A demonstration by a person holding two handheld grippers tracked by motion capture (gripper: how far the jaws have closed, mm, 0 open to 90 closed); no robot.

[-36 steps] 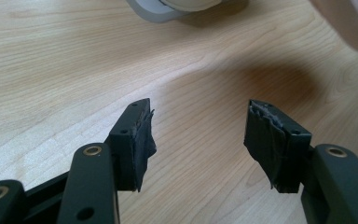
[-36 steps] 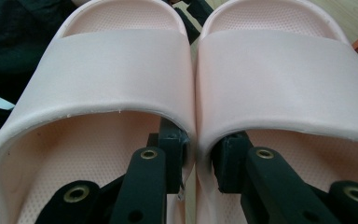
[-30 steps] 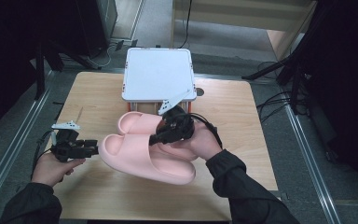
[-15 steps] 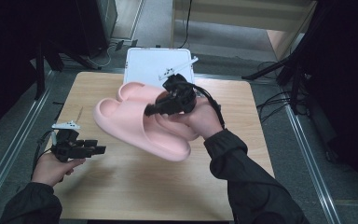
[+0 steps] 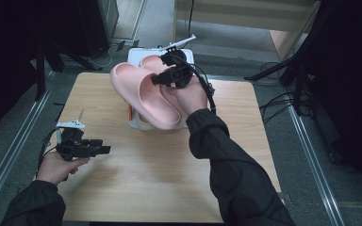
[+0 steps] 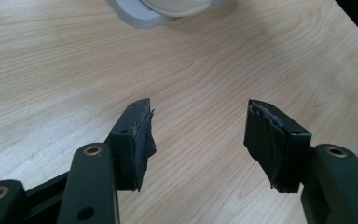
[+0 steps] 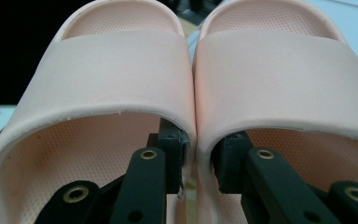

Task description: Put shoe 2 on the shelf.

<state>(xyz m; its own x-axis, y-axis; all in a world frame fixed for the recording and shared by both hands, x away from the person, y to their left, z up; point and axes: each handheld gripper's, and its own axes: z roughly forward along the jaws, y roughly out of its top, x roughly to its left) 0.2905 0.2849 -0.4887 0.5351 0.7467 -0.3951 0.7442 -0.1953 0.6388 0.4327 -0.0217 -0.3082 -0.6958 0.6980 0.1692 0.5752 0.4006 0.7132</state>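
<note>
A pair of pink slide slippers (image 5: 141, 94) hangs in the air over the back middle of the wooden table (image 5: 169, 179). My right gripper (image 5: 162, 77) is shut on them, one jaw inside each slipper, pinching their two inner side walls together. In the right gripper view the left slipper (image 7: 116, 65) and the right slipper (image 7: 279, 70) sit side by side, straps up, around my right gripper (image 7: 198, 163). My left gripper (image 5: 104, 149) rests low at the table's front left, held level. Its jaws stand wide apart over bare wood, and the left gripper (image 6: 198, 135) holds nothing.
A white box (image 5: 136, 123) stands at the back centre of the table, partly hidden under the slippers; its grey-white corner (image 6: 135, 14) shows in the left gripper view. Metal rails run along the floor at left and right, and cables (image 5: 273, 101) lie beside the table at right.
The right hand has lifted the pair of slippers off the table's middle and carried them up and back, over the white box. The left hand has stayed put.
</note>
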